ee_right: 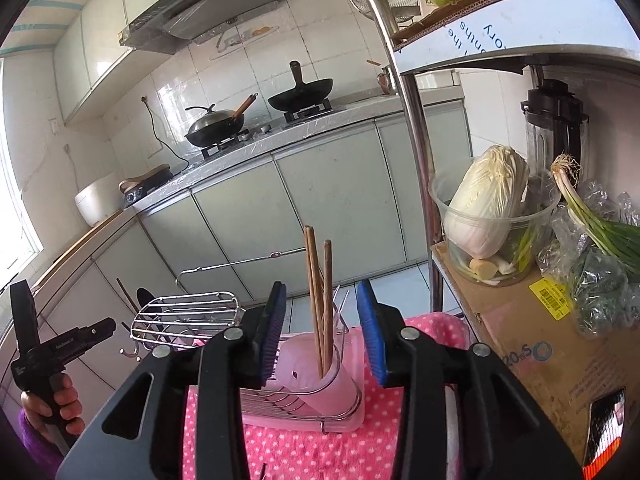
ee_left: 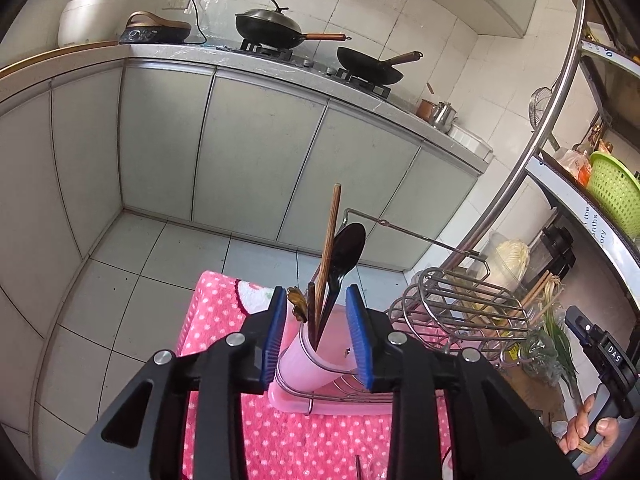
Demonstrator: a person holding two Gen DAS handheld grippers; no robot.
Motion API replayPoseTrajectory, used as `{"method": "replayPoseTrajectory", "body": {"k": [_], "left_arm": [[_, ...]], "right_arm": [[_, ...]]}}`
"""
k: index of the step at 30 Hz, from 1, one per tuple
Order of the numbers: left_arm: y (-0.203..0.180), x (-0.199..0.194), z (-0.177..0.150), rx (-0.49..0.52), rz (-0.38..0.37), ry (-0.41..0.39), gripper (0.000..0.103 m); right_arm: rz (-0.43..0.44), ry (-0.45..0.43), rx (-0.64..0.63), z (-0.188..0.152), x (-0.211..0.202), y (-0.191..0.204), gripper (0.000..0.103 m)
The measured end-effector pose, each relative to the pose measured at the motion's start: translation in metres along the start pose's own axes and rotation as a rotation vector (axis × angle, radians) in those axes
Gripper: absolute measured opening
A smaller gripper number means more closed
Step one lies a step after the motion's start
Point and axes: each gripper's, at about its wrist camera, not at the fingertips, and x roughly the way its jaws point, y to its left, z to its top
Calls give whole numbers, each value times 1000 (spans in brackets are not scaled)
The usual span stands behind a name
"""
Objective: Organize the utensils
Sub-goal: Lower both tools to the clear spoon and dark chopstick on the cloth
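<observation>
A pink plastic cup [ee_left: 310, 354] stands in a wire drying rack [ee_left: 456, 312] on a pink tray. It holds a black spoon [ee_left: 346, 256], a wooden chopstick [ee_left: 330, 240] and a brown utensil [ee_left: 298, 304]. My left gripper [ee_left: 320, 336] is open, its blue pads either side of this cup, not touching. In the right wrist view a second pink cup [ee_right: 316, 372] holds several wooden chopsticks [ee_right: 318, 292]. My right gripper [ee_right: 326, 336] is open, pads either side of it, empty.
A pink polka-dot cloth [ee_left: 312, 444] covers the table under the tray [ee_right: 344, 420]. A metal shelf pole [ee_right: 416, 132] stands to the right, with a cabbage in a clear tub [ee_right: 488, 216], green onions [ee_right: 596, 224] and a cardboard box [ee_right: 528, 360]. Kitchen counter and woks [ee_left: 276, 26] are behind.
</observation>
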Motion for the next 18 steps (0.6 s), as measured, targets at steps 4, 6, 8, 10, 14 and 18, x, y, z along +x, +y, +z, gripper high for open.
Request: {"method": "replayPoseTrajectory", "body": {"k": [4, 6, 8, 10, 14, 18], "left_arm": [[-3, -14, -6, 4, -14, -9, 30], [-4, -21, -11, 6, -28, -10, 30], [-6, -27, -17, 12, -40, -6, 30], [-8, -32, -25, 22, -53, 3, 30], [-13, -33, -47, 44, -75, 46, 30], [-17, -18, -75, 59, -85, 130, 30]], "right_arm": [[8, -8, -3, -4, -13, 2, 38], [14, -13, -1, -10, -22, 4, 38], [21, -14, 8, -18, -31, 4, 38], [30, -6, 19, -29, -37, 4, 38], [42, 49, 25, -53, -39, 4, 38], [52, 139, 35, -83, -28, 5, 38]]}}
